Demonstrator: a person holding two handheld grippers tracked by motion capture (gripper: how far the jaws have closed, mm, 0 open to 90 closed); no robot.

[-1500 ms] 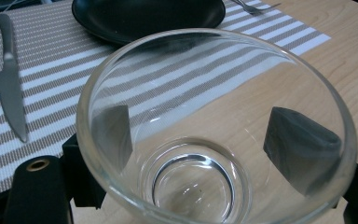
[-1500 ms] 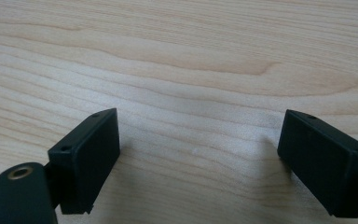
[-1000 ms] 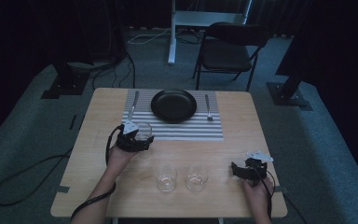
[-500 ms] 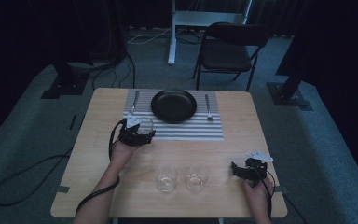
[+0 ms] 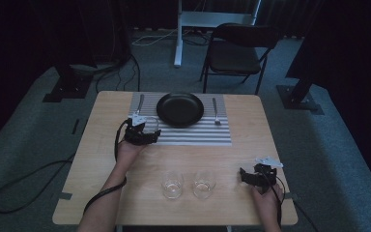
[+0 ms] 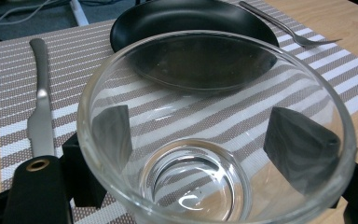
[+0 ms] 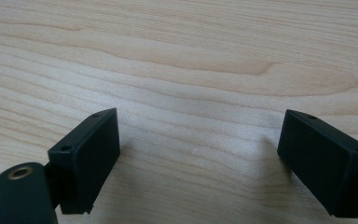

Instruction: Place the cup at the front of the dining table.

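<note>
My left gripper [image 5: 149, 132] is shut on a clear drinking glass [image 5: 153, 126] over the left part of the striped placemat [image 5: 193, 136]. In the left gripper view the glass [image 6: 214, 84] sits between the two pads, which show through its wall, and my left gripper [image 6: 205, 142] holds it upright. Just beyond it lie a black plate [image 6: 177, 18], a knife [image 6: 39, 93] on the left and a fork [image 6: 289, 30] on the right. My right gripper [image 5: 244, 175] rests open near the table's front right corner, over bare wood [image 7: 191, 60], with nothing between its fingers [image 7: 88, 154].
Two more empty glasses [image 5: 172, 186] [image 5: 204, 184] stand side by side near the front edge. The plate [image 5: 179, 108] sits mid-placemat between the knife [image 5: 140, 102] and fork [image 5: 215, 111]. A folding chair [image 5: 236, 53] stands behind the table.
My left gripper has carried the glass away from the person and slightly right, onto the placemat's left part beside the plate. The right gripper has stayed put.
</note>
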